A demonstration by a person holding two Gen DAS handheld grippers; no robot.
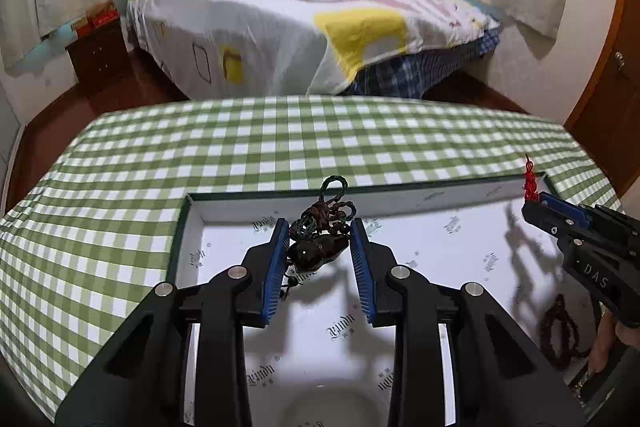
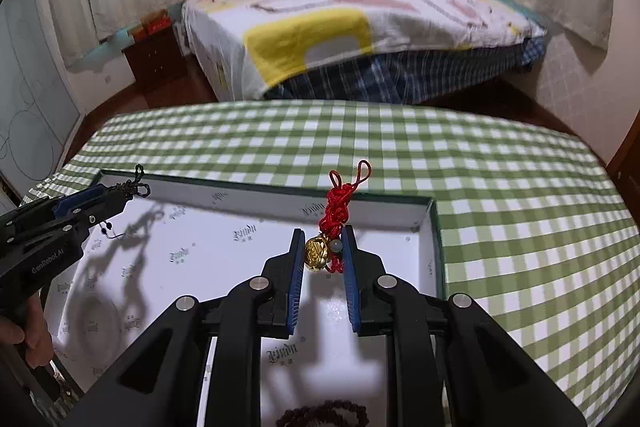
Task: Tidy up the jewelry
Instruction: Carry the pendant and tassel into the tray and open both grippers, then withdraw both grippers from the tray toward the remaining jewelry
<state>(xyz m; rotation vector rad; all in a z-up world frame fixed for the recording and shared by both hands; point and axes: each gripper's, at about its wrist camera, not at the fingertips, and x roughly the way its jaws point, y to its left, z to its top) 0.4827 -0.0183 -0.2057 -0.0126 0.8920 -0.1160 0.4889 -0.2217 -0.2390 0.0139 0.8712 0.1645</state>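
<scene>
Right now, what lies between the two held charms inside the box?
Only bare printed lining of the box, with shadows, lies between the dark pendant and red knot charm, in both wrist views.

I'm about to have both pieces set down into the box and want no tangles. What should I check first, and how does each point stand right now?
1. Left gripper holds the dark pendant with its green cord: ok, though the right pad looks barely touching.
2. Right gripper shut on the red-knot charm with its gold bell: ok.
3. Both pieces are over the white-lined box, inside its rim: ok.
4. The two grippers are well apart, cords not crossing: ok.
5. Landing spots free: cannot tell; a brown bead bracelet lies in the box near the front.
6. Cords hanging clear of the fingers: cannot tell.
</scene>
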